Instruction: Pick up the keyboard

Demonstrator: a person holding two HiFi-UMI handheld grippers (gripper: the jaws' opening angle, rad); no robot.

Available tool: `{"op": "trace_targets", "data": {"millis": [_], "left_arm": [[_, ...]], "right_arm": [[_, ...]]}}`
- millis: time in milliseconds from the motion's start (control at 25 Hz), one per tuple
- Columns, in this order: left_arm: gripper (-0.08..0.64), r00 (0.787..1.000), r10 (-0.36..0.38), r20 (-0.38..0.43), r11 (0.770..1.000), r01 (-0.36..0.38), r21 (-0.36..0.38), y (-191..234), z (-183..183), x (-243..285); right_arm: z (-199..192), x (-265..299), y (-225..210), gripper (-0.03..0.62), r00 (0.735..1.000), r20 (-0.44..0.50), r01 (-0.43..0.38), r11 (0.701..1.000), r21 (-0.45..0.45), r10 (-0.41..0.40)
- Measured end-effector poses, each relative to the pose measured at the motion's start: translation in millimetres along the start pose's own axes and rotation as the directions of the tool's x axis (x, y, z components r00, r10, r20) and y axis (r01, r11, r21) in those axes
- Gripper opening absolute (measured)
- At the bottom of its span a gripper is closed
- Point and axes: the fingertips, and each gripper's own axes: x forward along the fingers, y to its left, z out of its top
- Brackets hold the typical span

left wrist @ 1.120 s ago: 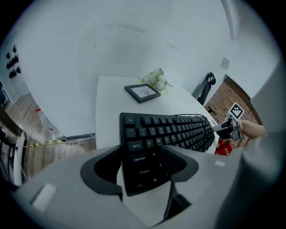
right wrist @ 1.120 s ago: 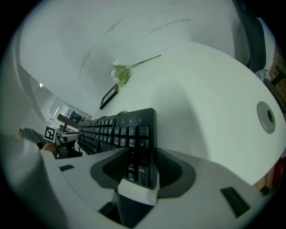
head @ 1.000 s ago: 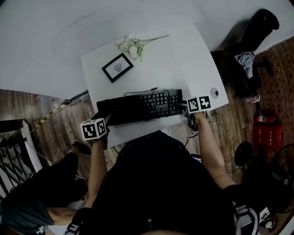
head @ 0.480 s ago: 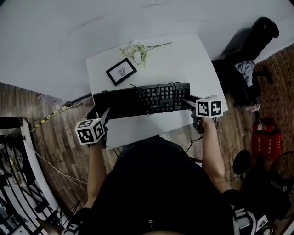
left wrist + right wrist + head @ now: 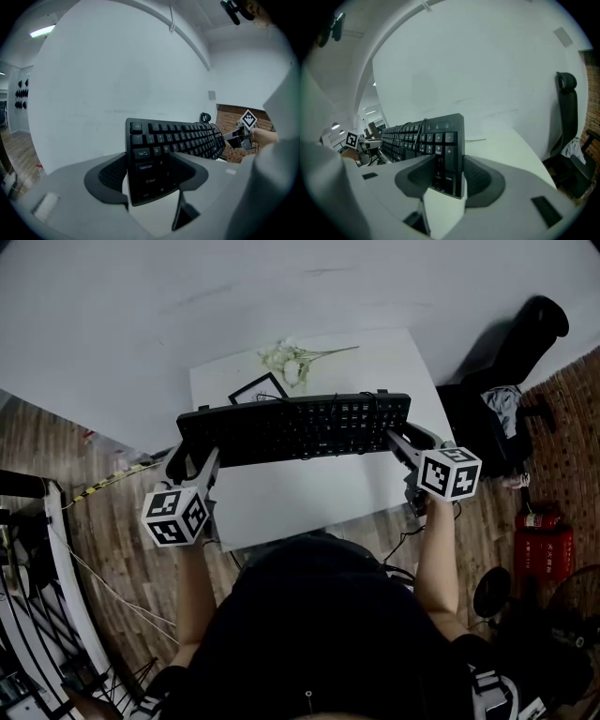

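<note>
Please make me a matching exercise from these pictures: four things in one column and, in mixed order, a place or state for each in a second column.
Things
1. keyboard
2. picture frame
3. flowers
4. black chair

Places or states
A. on the floor, right of the table
B. lying near the table's far edge
C. in the air, clamped at its ends by the left gripper and right gripper
D. on the table, partly hidden behind the keyboard

Pairs: 1-C, 2-D, 3-B, 4-A

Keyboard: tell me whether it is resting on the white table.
No: the keyboard hangs clear above the table, its two ends clamped by the left gripper and the right gripper.
</note>
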Motion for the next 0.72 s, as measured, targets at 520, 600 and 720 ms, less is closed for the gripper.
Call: {"op": "trace_targets", "data": {"millis": [520, 600, 720], "left_arm": [[0.288, 0.961, 0.008, 0.277, 0.992, -0.043, 0.121, 6, 68, -45], [0.288, 0.952, 0.011, 0.306, 0.990, -0.053, 0.131, 8, 71, -52], [0.288, 0.942, 0.013, 0.336, 0.988, -0.064, 0.140, 9, 72, -58]], "right_arm": [[60, -32, 40, 0.192, 0.963, 0.268, 0.014, 0.990, -0.143, 0.025], [63, -34, 46, 0.192, 0.955, 0.295, 0.017, 0.987, -0.162, 0.032], [64, -37, 50, 0.192, 0.944, 0.329, 0.021, 0.983, -0.182, 0.041]]}}
